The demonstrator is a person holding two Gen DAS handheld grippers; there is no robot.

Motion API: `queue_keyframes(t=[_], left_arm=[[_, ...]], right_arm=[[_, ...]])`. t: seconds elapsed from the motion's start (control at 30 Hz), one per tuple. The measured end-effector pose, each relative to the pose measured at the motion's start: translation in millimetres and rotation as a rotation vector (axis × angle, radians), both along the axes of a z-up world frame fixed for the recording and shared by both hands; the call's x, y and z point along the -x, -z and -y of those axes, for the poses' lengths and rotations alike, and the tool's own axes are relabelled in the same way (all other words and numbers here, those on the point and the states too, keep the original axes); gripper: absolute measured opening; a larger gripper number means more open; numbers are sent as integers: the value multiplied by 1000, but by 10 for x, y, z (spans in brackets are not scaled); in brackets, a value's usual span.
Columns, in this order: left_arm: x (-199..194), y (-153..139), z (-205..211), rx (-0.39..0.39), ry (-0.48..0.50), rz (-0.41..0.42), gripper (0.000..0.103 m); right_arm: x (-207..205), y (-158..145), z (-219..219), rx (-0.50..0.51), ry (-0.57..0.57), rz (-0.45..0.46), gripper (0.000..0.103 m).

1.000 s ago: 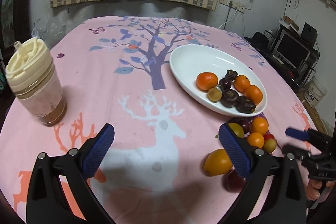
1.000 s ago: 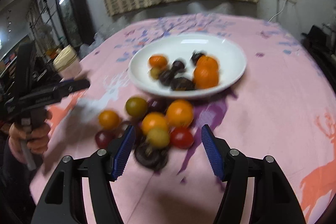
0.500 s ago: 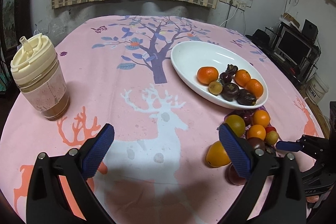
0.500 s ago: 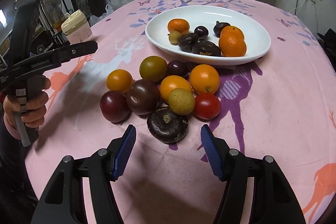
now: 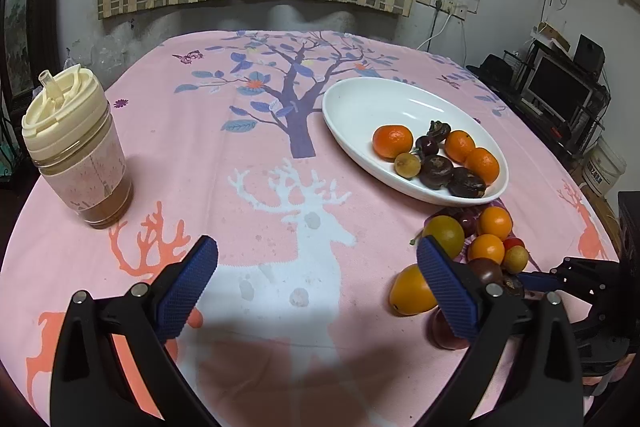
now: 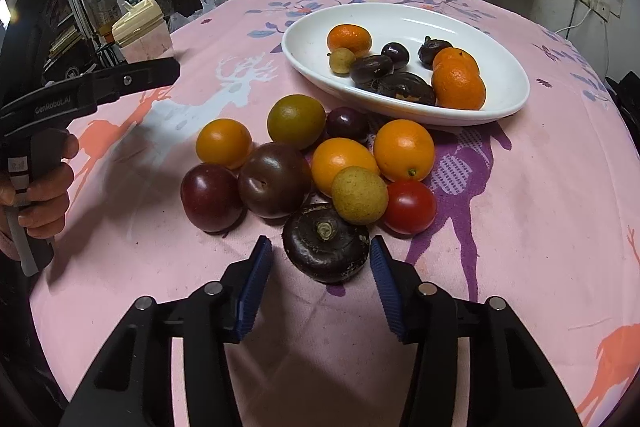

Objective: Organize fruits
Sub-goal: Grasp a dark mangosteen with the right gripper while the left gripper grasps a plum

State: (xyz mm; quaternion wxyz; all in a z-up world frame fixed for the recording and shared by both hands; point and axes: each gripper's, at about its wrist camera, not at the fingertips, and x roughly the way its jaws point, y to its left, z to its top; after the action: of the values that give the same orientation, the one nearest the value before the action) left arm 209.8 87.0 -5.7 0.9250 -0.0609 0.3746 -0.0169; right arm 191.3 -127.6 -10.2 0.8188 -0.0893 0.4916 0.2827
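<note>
Right gripper (image 6: 320, 283), jaws open, straddles the near dark fruit (image 6: 326, 245); closing off-centre could roll it into the touching pile; left gripper (image 5: 316, 281) open, idle.

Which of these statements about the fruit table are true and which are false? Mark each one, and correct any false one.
1. The right gripper is open, its fingers on either side of the dark water chestnut. True.
2. The white dish holds no fruit. False: it holds oranges and dark fruits.
3. A red tomato lies on the tablecloth beside the yellowish longan. True.
4. The left gripper grips an orange. False: it is open and holds nothing.
5. The lidded cup stands inside the dish. False: it stands on the tablecloth, apart from the dish.
</note>
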Motion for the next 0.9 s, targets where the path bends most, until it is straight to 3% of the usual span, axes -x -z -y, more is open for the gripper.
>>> queue_keyframes(t=[0.17,0.3,0.4,0.5,0.6,0.7,0.9], left_arm=[[0,1,-8,-4,-5,-8,98],[22,11,-25,16,11,-30,98],[117,14,33,52,83,-35,98],[279,28,209,69,213,-27,96],[406,73,480,54,361,-42,69],[472,134,725,-22,434,-48,54],[432,286,932,-131,440,-85,53]], right_arm=[[-3,-20,49,-30,3,-7,42],[78,-201,144,-162,-44,-5,42],[82,-355,305,-283,-29,9,42],[32,-414,451,-338,26,8,42],[7,-419,487,-334,63,11,42],[-3,-410,481,-321,65,8,42],[27,-431,491,-322,63,20,42]])
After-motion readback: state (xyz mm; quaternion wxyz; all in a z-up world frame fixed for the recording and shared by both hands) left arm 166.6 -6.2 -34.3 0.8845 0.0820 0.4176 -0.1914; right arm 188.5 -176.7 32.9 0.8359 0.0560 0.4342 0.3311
